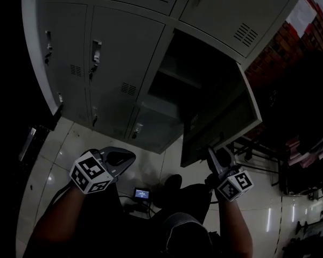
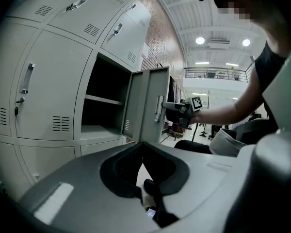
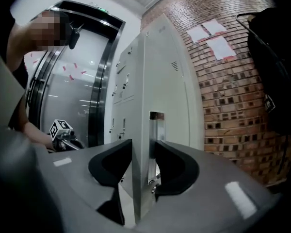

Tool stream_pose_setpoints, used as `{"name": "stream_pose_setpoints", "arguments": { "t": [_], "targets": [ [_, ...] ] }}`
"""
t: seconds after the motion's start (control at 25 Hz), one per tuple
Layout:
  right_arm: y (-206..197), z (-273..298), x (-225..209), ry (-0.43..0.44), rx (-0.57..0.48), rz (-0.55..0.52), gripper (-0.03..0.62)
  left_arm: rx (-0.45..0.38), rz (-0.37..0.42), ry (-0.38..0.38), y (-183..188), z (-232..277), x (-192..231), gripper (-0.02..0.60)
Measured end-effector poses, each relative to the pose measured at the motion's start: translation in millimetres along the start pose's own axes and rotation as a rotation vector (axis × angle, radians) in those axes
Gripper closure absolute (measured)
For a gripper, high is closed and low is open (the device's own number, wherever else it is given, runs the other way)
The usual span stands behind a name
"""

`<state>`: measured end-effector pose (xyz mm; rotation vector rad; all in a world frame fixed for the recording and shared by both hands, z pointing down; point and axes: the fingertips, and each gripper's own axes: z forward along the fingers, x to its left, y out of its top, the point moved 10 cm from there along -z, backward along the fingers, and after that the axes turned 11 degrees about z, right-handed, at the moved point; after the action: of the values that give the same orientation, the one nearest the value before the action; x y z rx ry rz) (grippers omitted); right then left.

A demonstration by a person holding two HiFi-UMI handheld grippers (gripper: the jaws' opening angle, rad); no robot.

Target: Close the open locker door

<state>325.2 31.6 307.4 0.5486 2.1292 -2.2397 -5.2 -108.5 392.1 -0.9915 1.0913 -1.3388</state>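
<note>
Pale floor tiles (image 1: 54, 160) run under a tall grey locker bank (image 1: 118, 52). Round ceiling lights (image 2: 200, 41) shine overhead, and a railed gallery (image 2: 218, 73) sits further back in the hall.

Everything else is easiest to place against the open locker door (image 1: 220, 128). Well to its left the lockers are all closed, each with a handle and vent slots. Also left of the door, and lower, nearer the person, the left gripper (image 1: 128, 158) hangs in the air clear of the lockers. Its jaws are brought together with nothing between them. On the floor, down to the left of the door by the person's feet, lies a small device with a lit screen (image 1: 142, 193).

Directly left of the door is its own compartment (image 1: 188, 74), dark inside, with one shelf (image 2: 103, 100) across it. The door is hinged on the compartment's right side. It stands swung well out from the locker fronts, its free edge toward the person.

The right gripper (image 1: 211, 153) is on that free edge. Its jaws sit astride it, one pad on the inner face, the other against the chrome handle strip (image 3: 155, 130) on the outer face, closed onto the door.

To the right of the door is a brick wall (image 1: 280, 42) with a few sheets of paper (image 3: 218, 40) stuck to it.
</note>
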Motion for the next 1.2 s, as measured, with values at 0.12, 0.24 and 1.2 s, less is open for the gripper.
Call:
{"name": "stream_pose_setpoints", "arguments": {
  "t": [0.12,0.24,1.2],
  "targets": [
    [-5,26,17,0.031,0.028,-0.038,0.450,0.000,0.003,-0.005,1,2,-2,0.569],
    [-10,61,33,0.064,0.020,-0.034,0.453,0.003,0.000,-0.004,1,2,-1,0.569],
    [-5,273,25,-0.079,0.051,-0.087,0.500,-0.036,-0.043,0.006,3,-2,3,0.569]
  ]
}}
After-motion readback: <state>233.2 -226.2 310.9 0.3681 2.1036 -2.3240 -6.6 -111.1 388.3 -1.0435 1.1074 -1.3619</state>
